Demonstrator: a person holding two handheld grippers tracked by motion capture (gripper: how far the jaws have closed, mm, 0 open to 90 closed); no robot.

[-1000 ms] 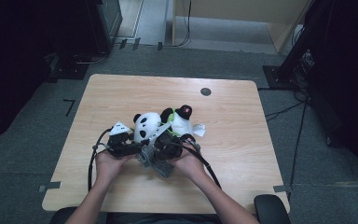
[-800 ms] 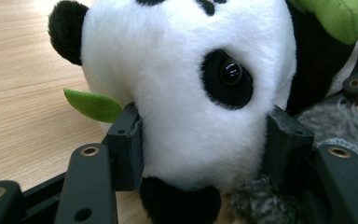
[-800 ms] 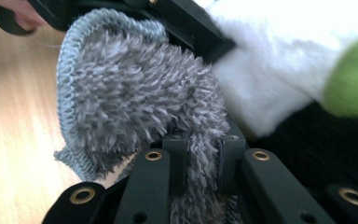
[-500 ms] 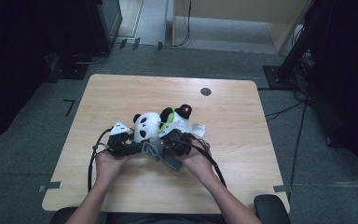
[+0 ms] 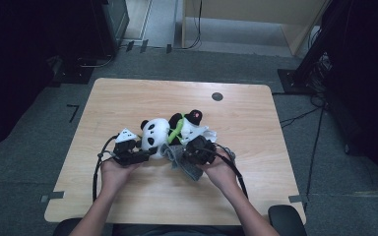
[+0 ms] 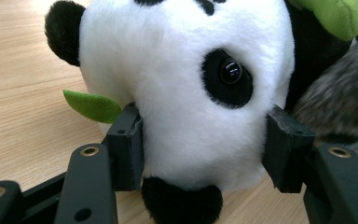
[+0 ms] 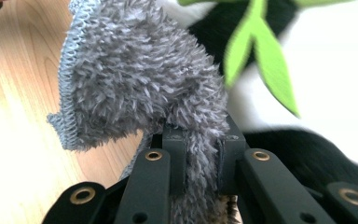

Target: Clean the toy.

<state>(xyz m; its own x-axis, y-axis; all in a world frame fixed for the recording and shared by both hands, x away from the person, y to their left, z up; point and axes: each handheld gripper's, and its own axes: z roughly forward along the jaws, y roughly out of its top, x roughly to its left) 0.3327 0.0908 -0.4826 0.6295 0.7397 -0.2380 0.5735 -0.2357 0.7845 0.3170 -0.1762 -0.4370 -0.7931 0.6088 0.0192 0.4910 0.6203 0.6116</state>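
A plush panda lies near the middle of the wooden bench, its white head toward the person's left and its black body, with a green felt leaf across it, toward the right. In the left gripper view the head sits between the two black jaws, which press into the fur on either side, just below the eye patch; a small green leaf pokes out beside the left jaw. So the left hand-held gripper is clamped on the panda's head.

A grey fluffy cloth lies just in front of the panda's body. In the right gripper view the cloth stands up from between the jaws, which pinch a fold of it tightly, its stitched edge hanging to the left. The right hand-held gripper is thus clamped on the cloth, close beside the panda.

Both hands rest on the bench's near half, cables trailing back. A dark round grommet sits near the bench's far edge.
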